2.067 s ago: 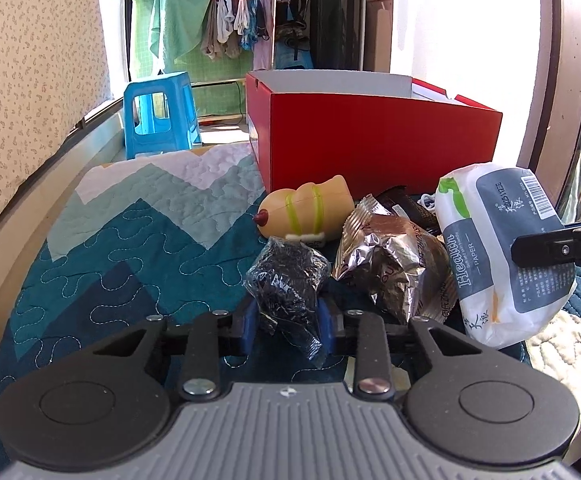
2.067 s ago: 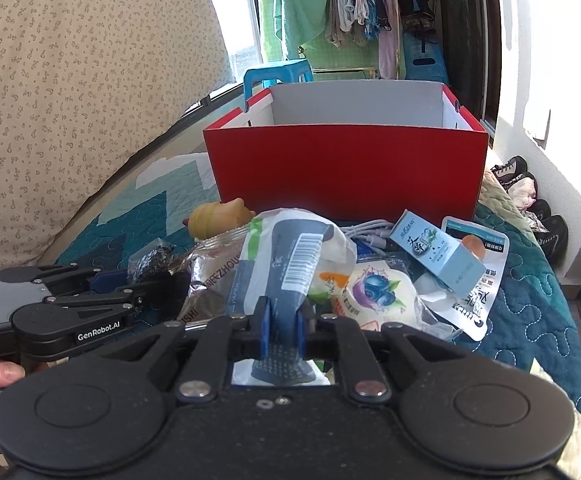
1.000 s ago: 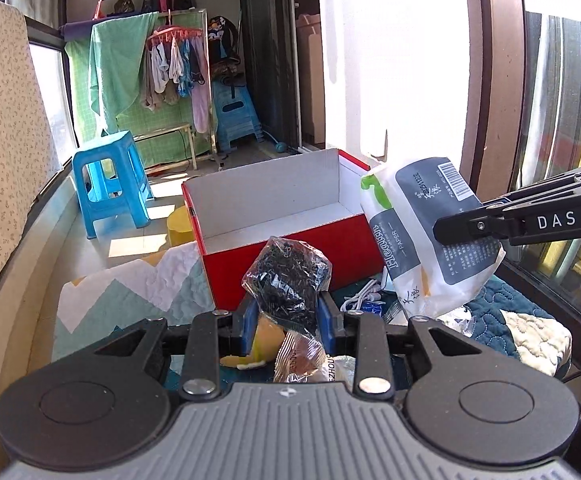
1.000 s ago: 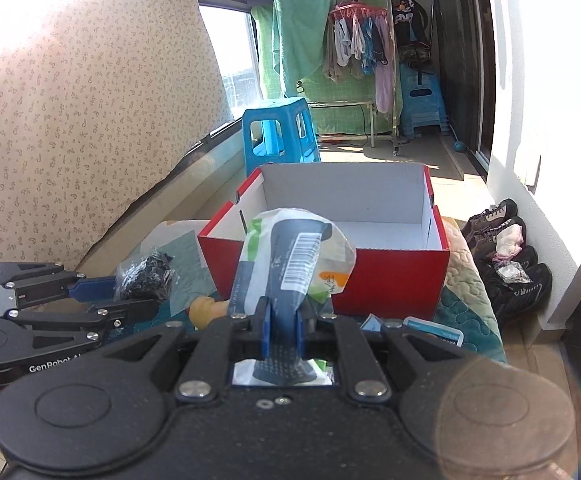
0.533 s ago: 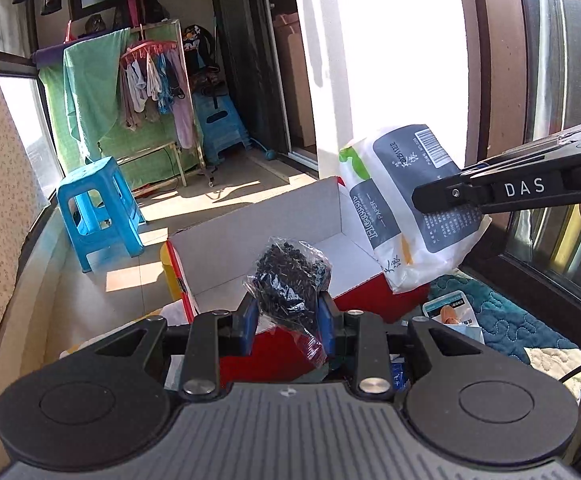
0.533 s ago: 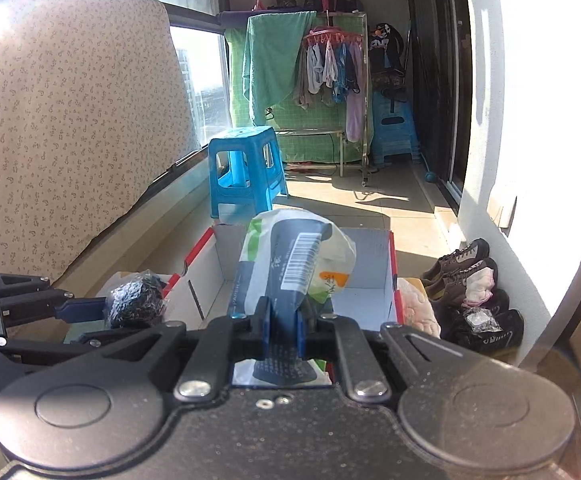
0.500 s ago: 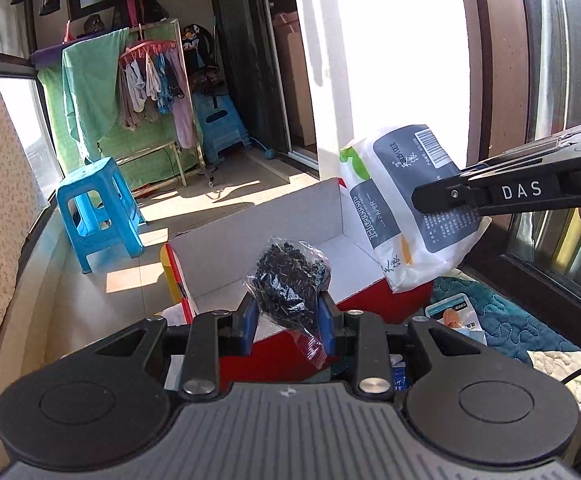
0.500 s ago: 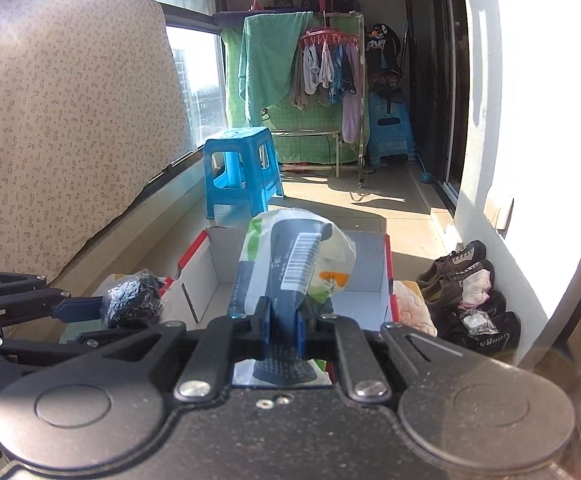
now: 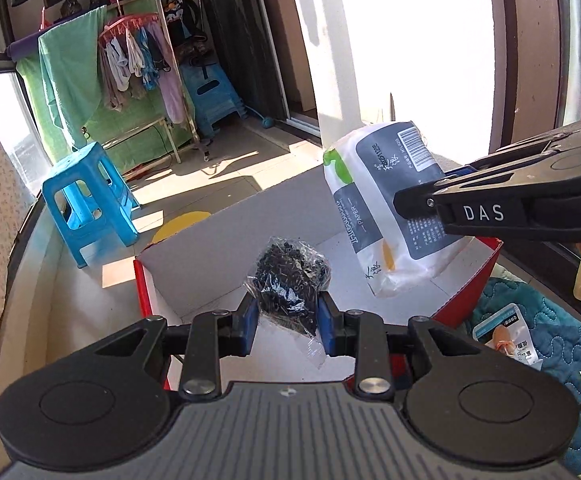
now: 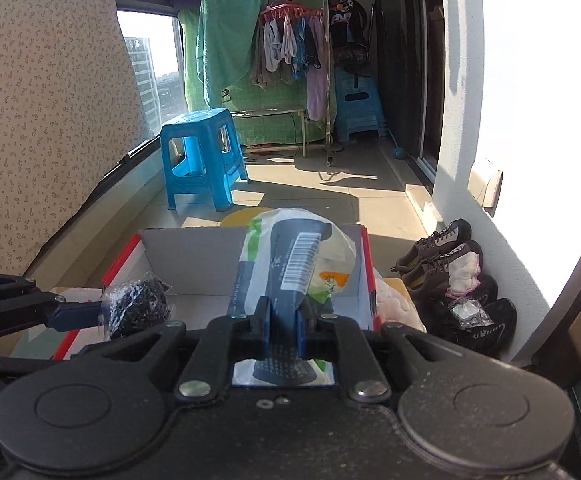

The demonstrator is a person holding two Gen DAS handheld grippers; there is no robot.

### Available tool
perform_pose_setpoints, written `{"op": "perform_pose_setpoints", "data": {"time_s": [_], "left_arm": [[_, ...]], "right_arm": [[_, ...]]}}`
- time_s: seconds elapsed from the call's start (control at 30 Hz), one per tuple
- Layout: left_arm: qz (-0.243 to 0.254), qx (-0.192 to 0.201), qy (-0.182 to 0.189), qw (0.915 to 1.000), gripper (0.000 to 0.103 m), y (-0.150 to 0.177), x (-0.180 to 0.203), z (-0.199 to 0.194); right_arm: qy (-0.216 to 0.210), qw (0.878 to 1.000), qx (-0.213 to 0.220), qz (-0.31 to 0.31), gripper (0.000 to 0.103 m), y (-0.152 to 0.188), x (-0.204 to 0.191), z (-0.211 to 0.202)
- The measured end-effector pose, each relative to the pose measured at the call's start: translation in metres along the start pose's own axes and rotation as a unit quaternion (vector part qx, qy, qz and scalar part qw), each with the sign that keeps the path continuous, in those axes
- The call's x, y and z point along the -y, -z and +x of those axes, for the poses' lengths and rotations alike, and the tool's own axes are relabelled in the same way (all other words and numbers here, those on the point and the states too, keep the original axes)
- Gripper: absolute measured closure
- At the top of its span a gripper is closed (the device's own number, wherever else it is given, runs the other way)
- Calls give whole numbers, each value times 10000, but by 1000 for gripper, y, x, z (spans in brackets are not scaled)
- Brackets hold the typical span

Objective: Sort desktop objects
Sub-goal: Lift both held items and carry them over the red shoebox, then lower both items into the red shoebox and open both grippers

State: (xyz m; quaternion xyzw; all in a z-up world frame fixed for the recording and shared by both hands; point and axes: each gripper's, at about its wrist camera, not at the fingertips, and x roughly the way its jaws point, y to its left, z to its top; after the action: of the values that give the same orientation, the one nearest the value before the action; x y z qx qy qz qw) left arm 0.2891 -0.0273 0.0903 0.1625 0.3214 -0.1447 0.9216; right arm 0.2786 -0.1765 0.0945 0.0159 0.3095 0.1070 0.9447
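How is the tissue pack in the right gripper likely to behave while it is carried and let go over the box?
Probably soft: the tissue pack pinches narrow where the right gripper clamps it. It looks light, standing out from the grip without drooping. Its plastic film may be slippery, so it should slide out easily and land flat in the red box, not roll.

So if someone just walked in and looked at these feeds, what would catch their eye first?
Probably the two loads held over the open red box: the left gripper is shut on a clear bag of small black pieces, and the right gripper is shut on a white and grey tissue pack, higher and to the right in the left wrist view. Behind them, a bright blue stool stands on the sunlit floor.
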Motion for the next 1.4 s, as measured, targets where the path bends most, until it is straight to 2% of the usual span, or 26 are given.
{"op": "perform_pose_setpoints", "data": {"time_s": [0.17, 0.37, 0.53, 0.7, 0.8, 0.9, 0.97, 1.0, 1.03, 1.07, 1.1, 1.13, 1.4], "left_arm": [[-60, -262, -75, 9996, 73, -1, -4, 28], [-267, -697, 3, 9972, 73, 0, -16, 56], [-375, -1182, -4, 9923, 73, 4, -22, 75], [-386, -1594, -43, 9864, 73, 10, -22, 88], [-493, -1664, 13, 9848, 73, 12, -23, 90], [-516, -1667, 26, 9846, 73, 14, -23, 87], [-506, -1657, -34, 9849, 70, 13, -22, 86], [-518, -1657, -80, 9848, 58, 13, -22, 85], [-540, -1601, -132, 9855, 39, 12, -23, 83], [-556, -1549, -172, 9862, 31, 11, -23, 81], [-568, -1469, -201, 9873, 23, 9, -25, 78], [-567, -1428, -184, 9880, 23, 8, -26, 76], [-598, -1253, -173, 9902, 23, 3, -25, 59]], "right_arm": [[22, 9996, -267, 98, 91, 3, 2, 26], [64, 9985, -531, 83, 91, 9, 1, 49], [1, 9957, -899, 241, 91, 11, 0, 66], [-28, 9939, -1060, 290, 91, 13, 0, 75], [-61, 9927, -1166, 303, 90, 14, -1, 79], [-45, 9924, -1185, 321, 83, 15, 1, 79], [-83, 9919, -1218, 349, 79, 16, 2, 78], [-93, 9918, -1221, 370, 79, 15, 3, 78], [-93, 9920, -1204, 377, 73, 15, 4, 77], [-92, 9923, -1179, 373, 69, 15, 5, 75], [-85, 9925, -1162, 357, 60, 15, 6, 74], [-80, 9928, -1144, 354, 57, 14, 7, 72], [-153, 9948, -975, 272, 51, 8, 8, 56]]}}
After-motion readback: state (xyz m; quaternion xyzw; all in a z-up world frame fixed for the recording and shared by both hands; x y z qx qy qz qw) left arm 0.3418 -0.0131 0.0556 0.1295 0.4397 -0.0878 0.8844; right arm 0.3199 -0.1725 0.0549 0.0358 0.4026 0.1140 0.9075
